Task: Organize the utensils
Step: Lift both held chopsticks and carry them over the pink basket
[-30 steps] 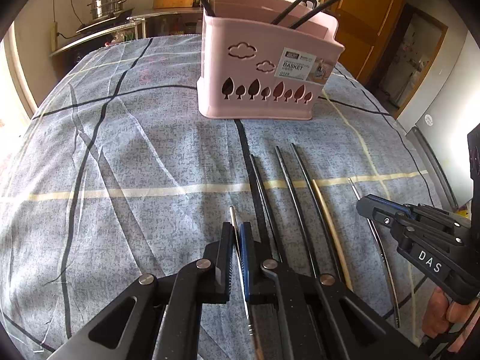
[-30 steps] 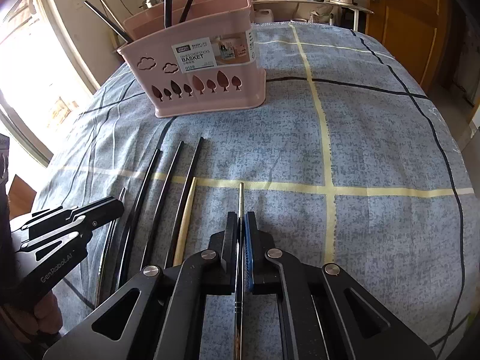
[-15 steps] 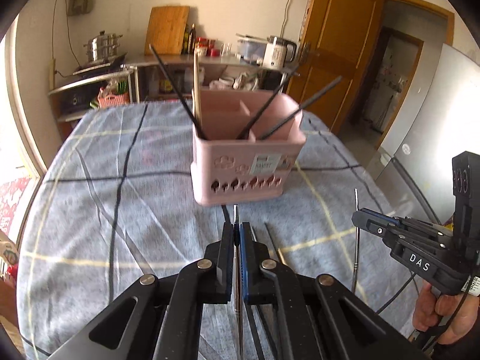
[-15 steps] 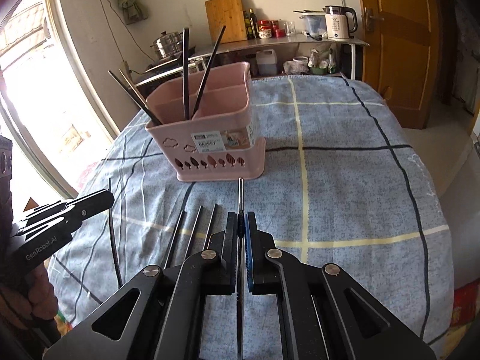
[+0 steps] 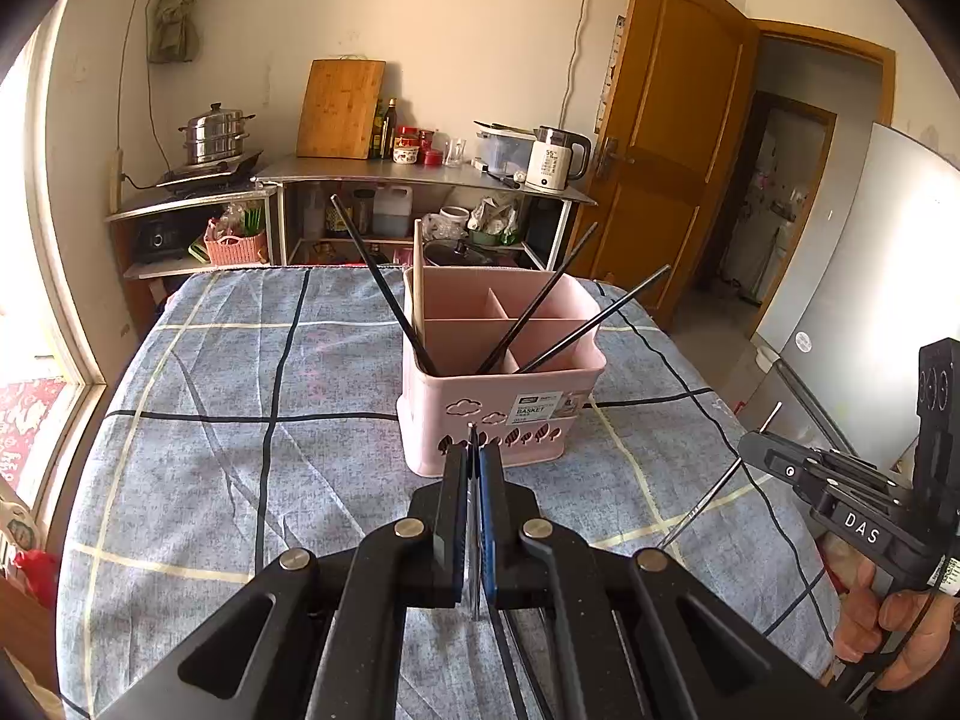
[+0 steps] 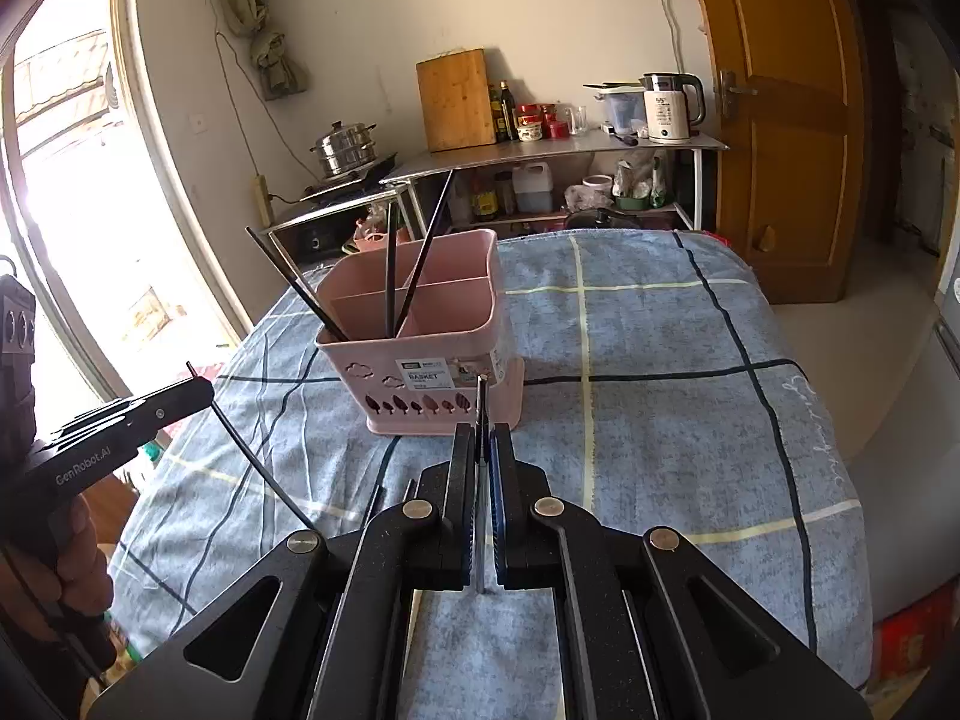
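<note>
A pink divided basket (image 5: 528, 414) (image 6: 420, 360) stands mid-table on the blue checked cloth (image 5: 240, 420), holding several black chopsticks (image 5: 372, 276) and a wooden one (image 5: 418, 282). My left gripper (image 5: 472, 450) is shut on a thin metal chopstick (image 5: 473, 435), held above the cloth just before the basket. My right gripper (image 6: 481, 429) is shut on another metal chopstick (image 6: 481, 402), also raised in front of the basket. Each gripper shows in the other's view: the right gripper (image 5: 747, 447) with its stick (image 5: 702, 504), the left gripper (image 6: 204, 387) with its stick (image 6: 258, 468).
Black chopsticks (image 6: 375, 498) lie on the cloth beneath the grippers. A steel counter (image 5: 420, 174) with kettle, cutting board and pot runs behind the table. A window (image 6: 66, 180) is on the left, a wooden door (image 5: 666, 138) and a fridge (image 5: 870, 300) on the right.
Both grippers have risen off the cloth, each carrying its chopstick up with it. The views have tilted up, so the basket's open top and the room behind now show.
</note>
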